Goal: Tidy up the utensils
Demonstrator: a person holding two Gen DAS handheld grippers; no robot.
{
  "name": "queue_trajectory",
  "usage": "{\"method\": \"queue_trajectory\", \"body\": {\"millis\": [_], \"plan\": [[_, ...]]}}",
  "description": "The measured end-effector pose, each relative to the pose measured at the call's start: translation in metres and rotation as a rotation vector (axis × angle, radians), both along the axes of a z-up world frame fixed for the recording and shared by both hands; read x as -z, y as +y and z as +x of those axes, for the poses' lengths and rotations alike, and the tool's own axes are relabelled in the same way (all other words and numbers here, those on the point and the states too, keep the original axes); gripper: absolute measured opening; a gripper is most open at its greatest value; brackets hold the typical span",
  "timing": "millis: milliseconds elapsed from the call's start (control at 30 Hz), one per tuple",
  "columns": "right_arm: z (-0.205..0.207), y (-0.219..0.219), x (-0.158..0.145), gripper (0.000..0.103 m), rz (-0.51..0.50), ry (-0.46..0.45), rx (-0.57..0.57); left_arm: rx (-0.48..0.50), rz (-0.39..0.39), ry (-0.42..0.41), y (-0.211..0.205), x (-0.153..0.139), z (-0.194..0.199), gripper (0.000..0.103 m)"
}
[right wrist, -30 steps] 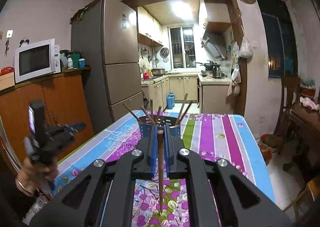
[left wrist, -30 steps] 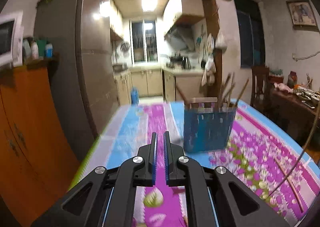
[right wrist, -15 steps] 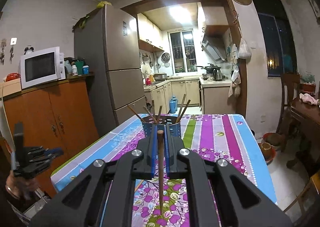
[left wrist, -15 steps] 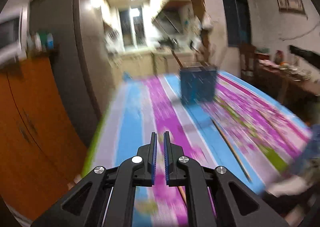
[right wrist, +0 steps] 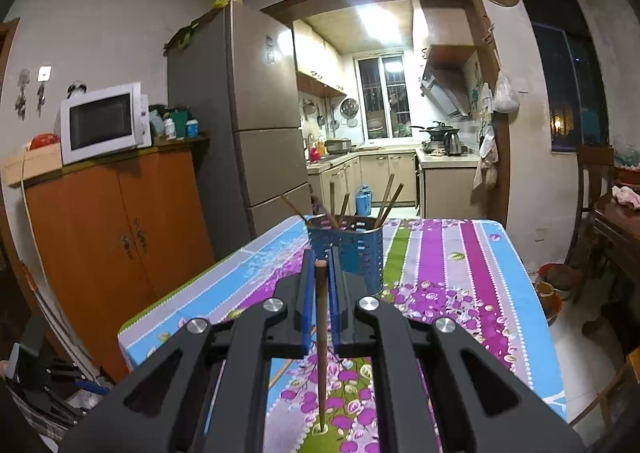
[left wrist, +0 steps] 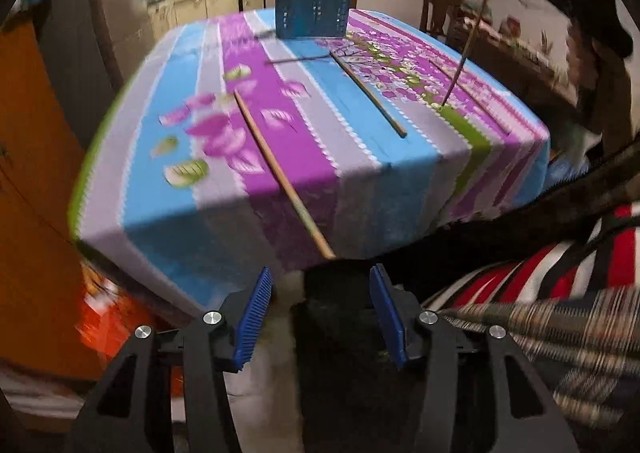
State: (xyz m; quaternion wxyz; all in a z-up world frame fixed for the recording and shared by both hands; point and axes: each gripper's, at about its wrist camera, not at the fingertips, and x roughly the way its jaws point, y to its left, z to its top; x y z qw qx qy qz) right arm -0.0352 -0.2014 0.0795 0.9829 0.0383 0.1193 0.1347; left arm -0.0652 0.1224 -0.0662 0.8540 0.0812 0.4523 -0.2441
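Dropped and pulled back off the table edge since half a second ago: left gripper, then pinched shut, now spread wide, blue pads well apart, nothing between them, just short of overhanging chopstick. Second loose chopstick flat on striped tablecloth, farther in. Right gripper unchanged, clamped nearly shut on upright chopstick, tip down near the cloth. Blue utensil holder with several sticks at far end, just ahead of right gripper. Left view blurred.
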Motion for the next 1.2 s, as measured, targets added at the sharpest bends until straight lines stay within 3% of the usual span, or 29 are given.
{"method": "queue_trajectory", "body": {"millis": [67,167,367,433,667,900,1033,1200], "plan": [[-0.002,-0.002,0.001,0.006,0.009,-0.004,-0.002,-0.004,-0.057,0.027,-0.002,0.002,0.003,0.053],[-0.006,-0.005,0.001,0.006,0.031,-0.003,-0.004,0.000,-0.035,0.050,-0.015,0.012,0.008,0.052],[-0.013,-0.008,0.001,0.006,0.029,-0.015,-0.008,-0.042,-0.038,0.112,-0.020,0.025,0.036,0.030],[-0.014,-0.010,0.000,0.006,0.031,-0.021,-0.005,-0.046,-0.031,0.117,-0.022,0.025,0.039,0.030],[-0.015,-0.011,0.002,0.006,0.047,-0.028,-0.018,-0.065,0.003,0.110,-0.021,0.026,0.045,0.015],[-0.024,-0.011,-0.001,0.006,0.049,-0.052,-0.027,-0.097,0.018,0.025,-0.018,0.003,0.054,0.011],[-0.029,-0.013,-0.002,0.006,0.063,-0.063,-0.025,-0.085,0.026,-0.034,-0.026,-0.018,0.082,0.011],[-0.030,-0.013,0.001,0.006,0.058,-0.044,-0.020,-0.074,0.094,-0.122,-0.044,-0.012,0.126,0.011]]}}
